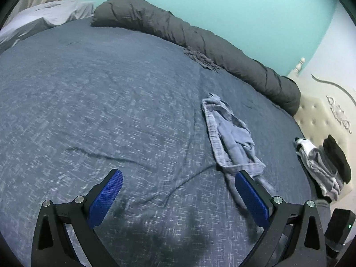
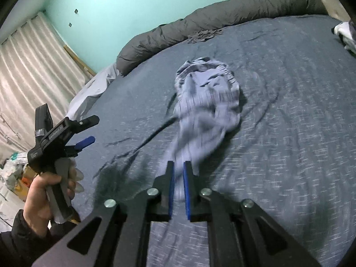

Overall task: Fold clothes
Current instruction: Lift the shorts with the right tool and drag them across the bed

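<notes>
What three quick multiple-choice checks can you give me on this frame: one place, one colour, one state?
1. Where does the rolled grey duvet lie?
A) on the floor
B) along the far edge of the bed, by the wall
C) draped over the headboard

2. What colour is the garment lying on the bed?
A) light blue
B) red
C) white

3. How is the left gripper?
A) shut on the garment
B) shut on the duvet
C) open, nothing between its pads

Answers:
1 B, since the roll runs along the bed's far side under the turquoise wall.
2 A, since the cloth is paler blue than the bedspread in both views.
3 C, since its blue pads stand wide apart with only bedspread showing between them.
</notes>
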A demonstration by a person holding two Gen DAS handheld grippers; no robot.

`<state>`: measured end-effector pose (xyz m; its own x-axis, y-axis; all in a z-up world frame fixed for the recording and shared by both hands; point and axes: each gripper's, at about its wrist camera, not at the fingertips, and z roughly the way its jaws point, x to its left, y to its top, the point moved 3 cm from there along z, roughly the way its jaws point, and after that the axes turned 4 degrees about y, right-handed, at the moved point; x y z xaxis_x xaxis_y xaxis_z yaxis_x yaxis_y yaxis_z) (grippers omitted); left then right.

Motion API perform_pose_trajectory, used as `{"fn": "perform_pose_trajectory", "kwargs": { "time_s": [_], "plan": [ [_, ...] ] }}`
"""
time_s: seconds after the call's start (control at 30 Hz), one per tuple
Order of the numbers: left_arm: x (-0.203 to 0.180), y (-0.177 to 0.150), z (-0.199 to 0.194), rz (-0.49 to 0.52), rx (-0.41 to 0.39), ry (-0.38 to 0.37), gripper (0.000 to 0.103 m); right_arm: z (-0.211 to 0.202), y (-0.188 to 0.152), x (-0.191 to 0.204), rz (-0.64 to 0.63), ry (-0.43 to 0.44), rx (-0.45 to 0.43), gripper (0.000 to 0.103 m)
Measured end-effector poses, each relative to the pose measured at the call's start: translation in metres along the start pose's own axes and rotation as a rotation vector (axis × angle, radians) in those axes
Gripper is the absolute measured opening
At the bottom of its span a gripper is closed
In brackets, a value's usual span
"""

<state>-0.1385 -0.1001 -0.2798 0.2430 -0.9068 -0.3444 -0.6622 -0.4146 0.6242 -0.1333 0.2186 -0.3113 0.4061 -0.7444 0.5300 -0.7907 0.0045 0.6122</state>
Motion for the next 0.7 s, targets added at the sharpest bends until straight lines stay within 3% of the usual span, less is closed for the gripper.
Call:
{"fn": "perform_pose_trajectory", "kwargs": {
  "time_s": [0.17, 0.33, 0.4, 0.5, 0.7],
  "plan": [
    [-0.001, -0.002, 0.024, 0.036, 0.025, 0.007, 0.103, -0.007, 0.026, -0.023, 0.041, -0.022, -0.081, 0.036],
    [-0.005, 0.006, 0.055, 0.053, 0.062, 0.009, 0.103, 0.013, 0.055, -0.063, 0.139, -0.049, -0.122, 0.036],
    [-0.008, 0.01, 0.067, 0.062, 0.07, 0.009, 0.103, 0.027, 0.068, -0.077, 0.187, -0.06, -0.119, 0.044],
    [-0.016, 0.018, 0.085, 0.085, 0.072, 0.006, 0.103, 0.04, 0.08, -0.091, 0.247, -0.055, -0.114, 0.048],
    [-0.026, 0.031, 0.119, 0.078, 0.109, -0.039, 0.103, 0.066, 0.102, -0.095, 0.185, -0.086, -0.068, 0.048]
  ]
}}
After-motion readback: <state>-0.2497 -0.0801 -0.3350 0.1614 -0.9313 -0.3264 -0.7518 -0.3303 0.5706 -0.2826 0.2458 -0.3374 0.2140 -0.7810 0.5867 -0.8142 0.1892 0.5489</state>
